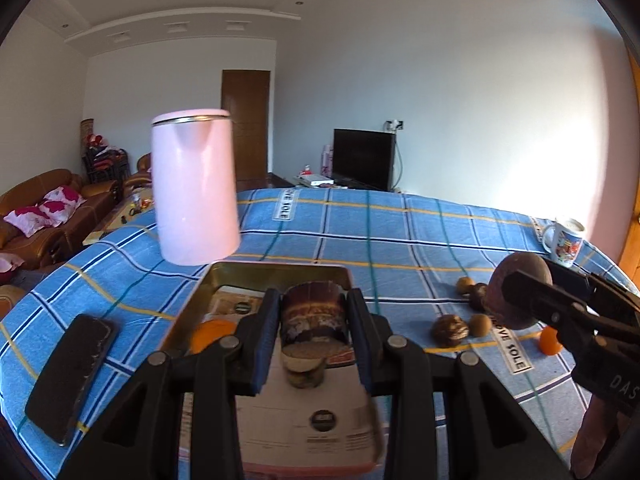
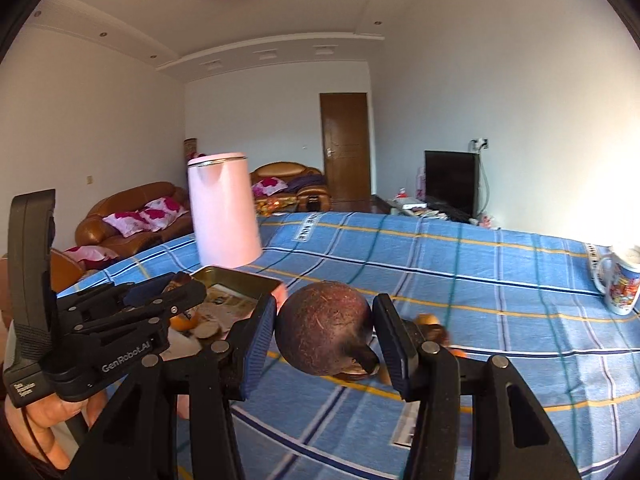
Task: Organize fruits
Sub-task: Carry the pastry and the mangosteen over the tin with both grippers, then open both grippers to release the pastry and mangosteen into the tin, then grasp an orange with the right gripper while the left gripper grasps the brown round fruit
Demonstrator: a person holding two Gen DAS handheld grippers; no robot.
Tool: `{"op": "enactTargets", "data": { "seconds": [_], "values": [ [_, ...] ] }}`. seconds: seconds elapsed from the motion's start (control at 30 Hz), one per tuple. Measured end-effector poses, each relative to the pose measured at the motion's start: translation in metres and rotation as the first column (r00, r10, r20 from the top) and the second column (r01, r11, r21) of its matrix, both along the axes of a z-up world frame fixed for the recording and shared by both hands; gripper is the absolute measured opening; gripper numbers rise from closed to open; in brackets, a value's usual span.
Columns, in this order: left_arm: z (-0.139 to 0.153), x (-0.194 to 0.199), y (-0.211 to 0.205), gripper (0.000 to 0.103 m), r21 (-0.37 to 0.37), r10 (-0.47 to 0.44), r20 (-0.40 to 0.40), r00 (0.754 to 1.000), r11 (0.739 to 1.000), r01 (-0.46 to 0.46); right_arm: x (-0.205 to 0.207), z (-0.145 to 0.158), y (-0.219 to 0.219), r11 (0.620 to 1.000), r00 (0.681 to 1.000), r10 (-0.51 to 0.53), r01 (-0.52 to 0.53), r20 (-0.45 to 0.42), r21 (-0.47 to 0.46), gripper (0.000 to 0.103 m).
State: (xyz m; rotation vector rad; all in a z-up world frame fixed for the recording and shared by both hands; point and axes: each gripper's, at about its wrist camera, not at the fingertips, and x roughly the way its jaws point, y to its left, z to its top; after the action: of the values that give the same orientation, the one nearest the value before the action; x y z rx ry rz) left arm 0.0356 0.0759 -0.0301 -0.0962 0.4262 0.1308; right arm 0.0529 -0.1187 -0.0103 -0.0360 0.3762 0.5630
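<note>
Both grippers loaded. Left gripper point(image 1: 313, 322) clenched on a dark cut fruit point(image 1: 313, 316), held over the metal tray point(image 1: 280, 270), cut face downward and pale. Right gripper point(image 2: 325, 334) clamped on a round brown fruit point(image 2: 325, 330), off the cloth, to the right of the tray and level with it.

Step in hand, as I judge it: carry both fruits into the tray. To do it well, lower the left piece onto bare paper ahead of the fingers, clear of the orange fruit point(image 1: 212, 330) just left of them, and open only once it rests. Bring the right fruit across low; it is a ball, so set it against the tray wall or it may roll.

Materials: round fruit has a dull, rough, fibrous skin with a short stub underneath. Tray is thin brassy metal, shallow rim, lined with printed paper. Fingers carry blue pads. Tablecloth point(image 1: 400, 232) is soft blue plaid, slightly wrinkled.

Loose fruits point(image 1: 450, 330) lie on the cloth between the two grippers. Pink kettle point(image 1: 195, 188) stands beyond the tray; mug point(image 1: 564, 240) far right.
</note>
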Motion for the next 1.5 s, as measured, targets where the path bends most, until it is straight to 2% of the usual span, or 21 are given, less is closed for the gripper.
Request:
{"op": "enactTargets", "data": {
  "seconds": [0.27, 0.37, 0.47, 0.6, 0.83, 0.87, 0.9, 0.93, 1.0, 1.13, 1.27, 1.4, 1.5],
  "values": [
    [-0.019, 0.001, 0.054, 0.036, -0.034, 0.091, -0.08, 0.993, 0.995, -0.094, 0.01, -0.023, 0.086, 0.984, 0.984, 0.141, -0.151, -0.107, -0.095, 0.052],
    [-0.023, 0.002, 0.065, 0.036, -0.053, 0.1, -0.094, 0.991, 0.993, -0.106, 0.009, -0.025, 0.102, 0.977, 0.987, 0.137, -0.148, -0.078, -0.151, 0.052],
    [-0.026, 0.003, 0.07, 0.036, -0.061, 0.109, -0.101, 0.989, 0.991, -0.116, 0.011, -0.025, 0.111, 0.973, 0.981, 0.164, -0.179, -0.108, -0.148, 0.052],
    [-0.028, 0.004, 0.072, 0.036, -0.058, 0.118, -0.108, 0.987, 0.991, -0.124, 0.0, -0.029, 0.127, 0.96, 0.982, 0.179, -0.19, -0.066, -0.207, 0.05],
    [-0.028, 0.005, 0.072, 0.036, -0.062, 0.123, -0.118, 0.985, 0.99, -0.131, 0.002, -0.034, 0.131, 0.956, 0.978, 0.189, -0.204, -0.09, -0.212, 0.049],
    [-0.027, 0.005, 0.071, 0.037, -0.063, 0.12, -0.111, 0.987, 0.99, -0.127, 0.002, -0.033, 0.127, 0.958, 0.977, 0.191, -0.206, -0.091, -0.201, 0.049],
    [-0.025, 0.003, 0.069, 0.042, -0.058, 0.121, -0.104, 0.987, 0.99, -0.128, -0.001, -0.032, 0.123, 0.96, 0.978, 0.189, -0.202, -0.086, -0.195, 0.051],
    [-0.023, 0.002, 0.066, 0.053, -0.049, 0.123, -0.097, 0.988, 0.99, -0.128, -0.002, -0.031, 0.118, 0.961, 0.98, 0.184, -0.197, -0.08, -0.194, 0.055],
    [-0.019, 0.001, 0.06, 0.065, -0.041, 0.113, -0.084, 0.99, 0.992, -0.116, -0.002, -0.028, 0.103, 0.965, 0.983, 0.168, -0.179, -0.073, -0.192, 0.062],
    [-0.012, -0.001, 0.043, 0.067, -0.032, 0.075, -0.072, 0.995, 0.996, -0.078, 0.003, -0.022, 0.057, 0.978, 0.993, 0.094, -0.105, -0.07, -0.183, 0.065],
    [-0.005, 0.002, 0.015, 0.073, -0.008, 0.018, -0.063, 0.998, 1.0, -0.018, 0.018, -0.022, -0.003, 0.979, 0.994, -0.055, 0.036, -0.094, -0.201, 0.066],
    [0.0, 0.009, -0.022, 0.073, 0.017, -0.067, -0.072, 0.995, 0.998, 0.068, 0.032, -0.027, -0.064, 0.954, 0.967, -0.221, 0.187, -0.125, -0.235, 0.066],
    [0.001, 0.017, -0.05, 0.073, 0.037, -0.128, -0.09, 0.988, 0.991, 0.132, 0.042, -0.036, -0.096, 0.943, 0.94, -0.285, 0.24, -0.189, -0.232, 0.066]
  ]
}}
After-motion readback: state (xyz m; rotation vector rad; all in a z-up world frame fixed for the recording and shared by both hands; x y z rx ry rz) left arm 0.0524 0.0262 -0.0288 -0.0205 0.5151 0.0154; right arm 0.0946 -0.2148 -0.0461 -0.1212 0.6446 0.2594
